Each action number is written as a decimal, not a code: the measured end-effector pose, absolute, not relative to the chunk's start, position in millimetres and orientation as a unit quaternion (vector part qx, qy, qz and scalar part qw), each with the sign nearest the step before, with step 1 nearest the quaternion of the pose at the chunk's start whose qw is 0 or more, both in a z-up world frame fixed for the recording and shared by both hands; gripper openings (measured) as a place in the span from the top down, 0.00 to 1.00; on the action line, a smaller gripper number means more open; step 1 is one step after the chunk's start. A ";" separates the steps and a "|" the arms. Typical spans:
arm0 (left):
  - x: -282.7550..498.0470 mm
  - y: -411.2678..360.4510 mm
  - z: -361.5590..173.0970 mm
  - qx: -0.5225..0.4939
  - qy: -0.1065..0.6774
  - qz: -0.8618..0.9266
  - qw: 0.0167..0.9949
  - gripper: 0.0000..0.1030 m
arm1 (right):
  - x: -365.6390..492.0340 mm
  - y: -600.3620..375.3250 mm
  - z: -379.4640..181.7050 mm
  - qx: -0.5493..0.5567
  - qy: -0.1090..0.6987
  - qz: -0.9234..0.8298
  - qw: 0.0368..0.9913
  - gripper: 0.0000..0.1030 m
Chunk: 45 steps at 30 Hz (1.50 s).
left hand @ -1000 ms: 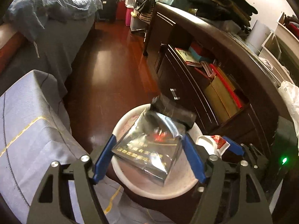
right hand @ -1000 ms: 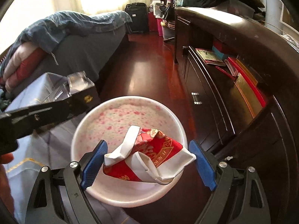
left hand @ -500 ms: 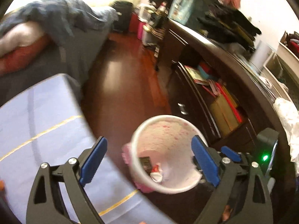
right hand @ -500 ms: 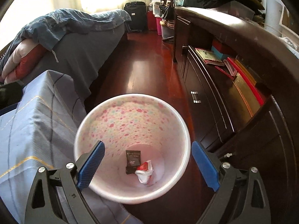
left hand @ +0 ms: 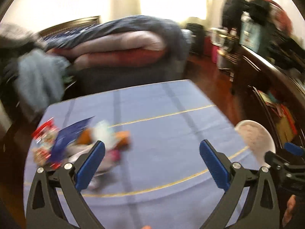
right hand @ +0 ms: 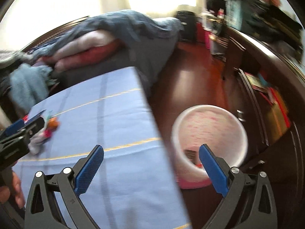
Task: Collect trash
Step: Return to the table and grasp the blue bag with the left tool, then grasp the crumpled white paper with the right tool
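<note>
Left gripper (left hand: 152,158): blue pads spread wide, nothing between them; held over the near half of the table (left hand: 171,137), angled toward its left edge.

Right gripper (right hand: 151,164): pads likewise spread, empty; held over the table's right edge, with the bin (right hand: 209,131) just beyond its right pad.

Trash (left hand: 76,143): loose heap of wrappers by the table's left edge, red, blue, orange and white; blurred, so single pieces cannot be told apart. Seen small in the right view beyond the left gripper's tip.

Bin: white, pink-speckled, on the floor just off the table's right edge; some scraps at the bottom, only partly seen.

Cloth (right hand: 114,133): blue with yellow lines, covers the table, hangs over the right edge.

Risks, as judged:
- Heap is mixed and overlapping; a wide bite may pinch several pieces, with the loose ones dropping on the way across to the bin.
- Pads closing low may catch the cloth and drag it, trash included.
- Both views smeared; a fast sweep at the heap may scatter wrappers off the left edge.
- Heap and bin at opposite edges: long carry, more chance of a slip from a thin wrapper.
</note>
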State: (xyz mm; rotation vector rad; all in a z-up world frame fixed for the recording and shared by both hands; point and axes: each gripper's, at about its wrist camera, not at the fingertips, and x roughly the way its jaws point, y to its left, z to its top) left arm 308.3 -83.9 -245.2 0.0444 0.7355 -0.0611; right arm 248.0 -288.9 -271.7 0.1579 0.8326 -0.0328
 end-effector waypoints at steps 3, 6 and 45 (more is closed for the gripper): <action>305.9 -39.3 -244.2 0.007 0.364 0.017 0.931 0.03 | 248.1 -257.8 -265.6 0.062 0.401 0.015 0.914 0.04; 307.7 -6.2 -245.3 0.000 0.363 0.052 0.930 0.03 | 248.6 -226.7 -261.4 0.051 0.401 0.045 0.914 0.04; 317.0 126.2 -242.9 -0.131 0.337 -0.008 0.932 0.66 | 309.6 -20.4 -305.9 -0.075 0.422 0.175 0.886 0.04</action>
